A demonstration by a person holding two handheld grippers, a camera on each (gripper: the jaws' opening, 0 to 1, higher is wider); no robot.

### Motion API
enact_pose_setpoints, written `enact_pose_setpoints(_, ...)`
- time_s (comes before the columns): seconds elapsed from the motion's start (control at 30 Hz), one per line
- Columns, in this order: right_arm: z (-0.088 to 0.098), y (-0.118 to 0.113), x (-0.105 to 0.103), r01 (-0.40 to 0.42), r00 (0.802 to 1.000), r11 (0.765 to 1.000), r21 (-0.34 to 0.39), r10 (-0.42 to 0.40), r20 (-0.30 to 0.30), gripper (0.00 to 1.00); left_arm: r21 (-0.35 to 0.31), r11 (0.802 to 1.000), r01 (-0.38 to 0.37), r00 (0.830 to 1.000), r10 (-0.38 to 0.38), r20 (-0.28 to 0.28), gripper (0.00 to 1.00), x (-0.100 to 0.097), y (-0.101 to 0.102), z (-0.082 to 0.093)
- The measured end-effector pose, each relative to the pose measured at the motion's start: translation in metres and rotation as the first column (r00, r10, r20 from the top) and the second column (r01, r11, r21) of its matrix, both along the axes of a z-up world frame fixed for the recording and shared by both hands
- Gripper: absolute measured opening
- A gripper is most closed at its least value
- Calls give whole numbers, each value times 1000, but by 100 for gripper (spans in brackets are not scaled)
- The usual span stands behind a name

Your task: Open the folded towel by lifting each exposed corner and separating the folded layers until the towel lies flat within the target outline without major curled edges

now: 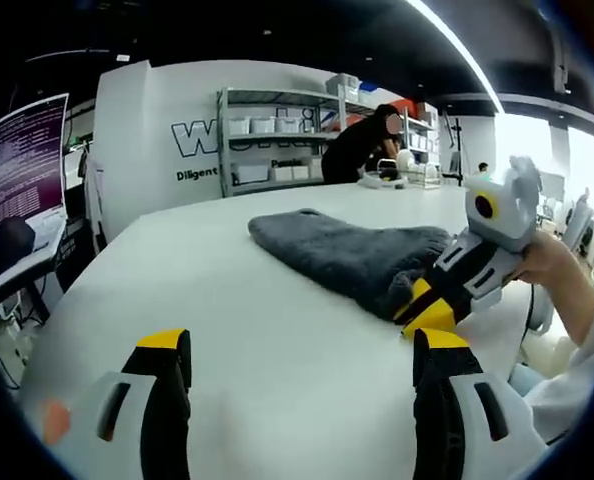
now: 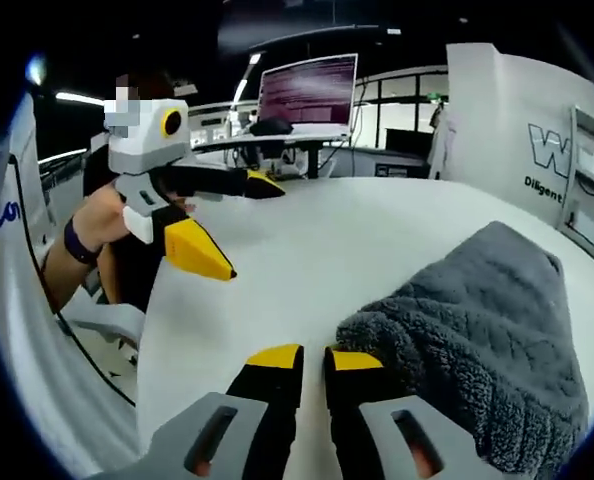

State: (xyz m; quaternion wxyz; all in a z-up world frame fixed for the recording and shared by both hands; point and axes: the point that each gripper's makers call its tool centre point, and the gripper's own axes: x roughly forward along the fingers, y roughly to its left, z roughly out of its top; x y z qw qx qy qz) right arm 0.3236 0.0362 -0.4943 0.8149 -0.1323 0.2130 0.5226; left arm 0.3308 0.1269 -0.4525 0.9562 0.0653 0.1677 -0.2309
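we see the towel (image 1: 352, 258), grey and fluffy, folded in a lump on the white table (image 1: 227, 300), nearer the right gripper's side. left gripper (image 1: 302, 345) hovers over bare table short of the towel, jaws wide apart, nothing between them. in the right gripper view the left gripper (image 2: 239, 228) shows with both yellow tips spread and empty, a hand (image 2: 107, 225) behind it. right gripper (image 2: 313, 357) sits at the towel's (image 2: 482, 330) near corner, jaws almost together with a thin gap; right tip touches the pile, but we cannot tell if any cloth is pinched. in the left gripper view the right gripper (image 1: 432, 305) has its tips down at the towel's edge. a monitor (image 2: 308, 90) stands beyond the table, shelves (image 1: 277, 140) by the far wall.
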Motion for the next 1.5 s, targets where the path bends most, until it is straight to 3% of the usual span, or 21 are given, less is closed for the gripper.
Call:
enact_pose_setpoints(0.17, 3, 1, -5, -13, 1000, 1000, -6, 13, 24, 6, -5, 1000, -21, 1000, 22, 11, 91, 1, 8, 4)
enact_pose_setpoints(0.4, 46, -54, -9, 89, 989, 989, 119, -102, 105, 7, 3, 1000, 24, 1000, -24, 3, 91, 4, -13, 3)
enact_pose_setpoints(0.47, 56, -83, -8, 175, 973, 972, 154, -195, 125, 8, 8, 999, 50, 999, -50, 8, 91, 4, -22, 4)
enact_pose_setpoints(0.5, 58, -100, -8, 218, 960, 966, 137, -238, 150, 8, 8, 998, 59, 998, -59, 10, 91, 5, -25, 5)
enact_pose_setpoints(0.6, 68, -153, -10, 341, 905, 934, 109, -357, 229, 12, 9, 997, 76, 997, -76, 13, 91, 6, -33, 6)
enact_pose_setpoints(0.7, 75, -186, -18, 413, 876, 901, 134, -433, 211, 22, 18, 996, 91, 996, -91, 15, 91, 5, -38, 7)
enact_pose_setpoints(0.83, 79, -206, -27, 439, 862, 888, 135, -459, 214, 33, 11, 996, 91, 996, -91, 27, 91, 1, -36, 9)
enact_pose_setpoints(1.03, 77, -217, -30, 473, 845, 870, 141, -493, 206, 40, 8, 997, 71, 997, -71, 6, 91, 1, -29, 3)
enact_pose_setpoints(1.4, 66, -234, -24, 559, 810, 803, 206, -582, 71, 64, -1, 996, 89, 996, -89, 13, 92, -5, -30, 6)
enact_pose_setpoints(1.5, 67, -241, -25, 576, 797, 787, 222, -601, 60, 70, -4, 996, 86, 996, -86, 6, 92, -6, -30, 3)
